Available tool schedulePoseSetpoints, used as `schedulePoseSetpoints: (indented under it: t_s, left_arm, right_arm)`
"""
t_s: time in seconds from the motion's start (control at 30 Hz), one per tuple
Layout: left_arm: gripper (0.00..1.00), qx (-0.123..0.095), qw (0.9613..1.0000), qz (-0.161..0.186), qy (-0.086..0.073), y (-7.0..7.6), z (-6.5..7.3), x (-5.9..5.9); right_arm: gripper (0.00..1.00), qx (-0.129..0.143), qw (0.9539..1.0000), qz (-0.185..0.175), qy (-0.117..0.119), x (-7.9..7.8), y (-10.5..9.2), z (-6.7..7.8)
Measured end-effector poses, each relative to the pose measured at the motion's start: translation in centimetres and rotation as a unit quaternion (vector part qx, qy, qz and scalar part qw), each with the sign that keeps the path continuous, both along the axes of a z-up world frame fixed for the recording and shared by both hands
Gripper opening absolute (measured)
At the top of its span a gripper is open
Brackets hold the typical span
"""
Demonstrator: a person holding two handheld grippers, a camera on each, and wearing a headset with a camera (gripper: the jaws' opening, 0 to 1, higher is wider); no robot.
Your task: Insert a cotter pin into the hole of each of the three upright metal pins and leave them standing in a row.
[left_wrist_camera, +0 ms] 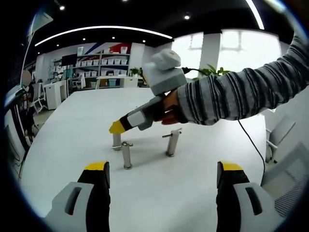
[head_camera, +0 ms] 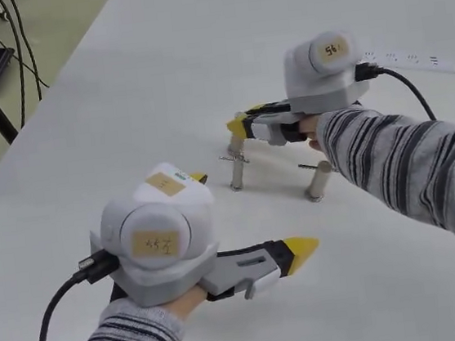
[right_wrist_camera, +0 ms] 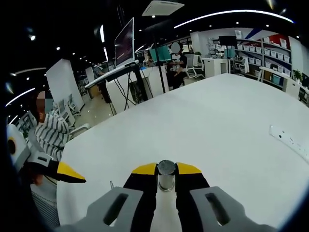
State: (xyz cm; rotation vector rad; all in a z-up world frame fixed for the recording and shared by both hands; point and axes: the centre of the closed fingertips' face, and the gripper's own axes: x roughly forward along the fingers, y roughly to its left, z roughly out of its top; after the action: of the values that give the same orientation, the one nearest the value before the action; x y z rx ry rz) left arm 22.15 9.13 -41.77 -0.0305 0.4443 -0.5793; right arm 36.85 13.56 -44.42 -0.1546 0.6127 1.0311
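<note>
The right tool (head_camera: 237, 126) is clamped shut on the top of one upright metal pin (right_wrist_camera: 166, 180), at the far left of the group on the white bench (head_camera: 160, 79). In the right gripper view the pin's round head sits squarely between the yellow tips. The left tool (left_wrist_camera: 163, 166) hangs near the person, jaws spread wide and holding nothing.

Two more pins stand free. The near-left pin (head_camera: 235, 178) has a cotter pin (head_camera: 233, 159) crossing its top. The right pin (head_camera: 321, 181) stands apart from the others and has a thin cross-piece (head_camera: 307, 165) at its head. Whether the held pin carries its cotter pin cannot be made out.

This looks like the last stage: the third pin is being steadied or set down, and the other two look fitted. The three do not form a clean line; the held pin stands just behind the near-left one, with the right pin off to the side. The next move probably calls for shifting the held pin into line and seating it flat. The jaws should then open gently and lift straight up, so that neither it nor its close neighbour tips.
</note>
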Motion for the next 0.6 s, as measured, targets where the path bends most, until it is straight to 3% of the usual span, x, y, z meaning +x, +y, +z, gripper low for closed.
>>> schedulePoseSetpoints:
  t_s: [0.23, 0.6]
  left_arm:
    - [0.91, 0.002, 1.0000, -0.005, -0.005, -0.2, 0.2, 0.0]
    - [0.91, 0.004, 0.9998, -0.019, -0.010, -1.0, 0.3, -0.2]
  right_arm:
    - [0.08, -0.014, 0.9998, -0.008, -0.012, 0.0, -2.4, 0.7]
    - [0.08, -0.042, 0.9971, -0.061, -0.015, 0.0, -9.3, 1.0]
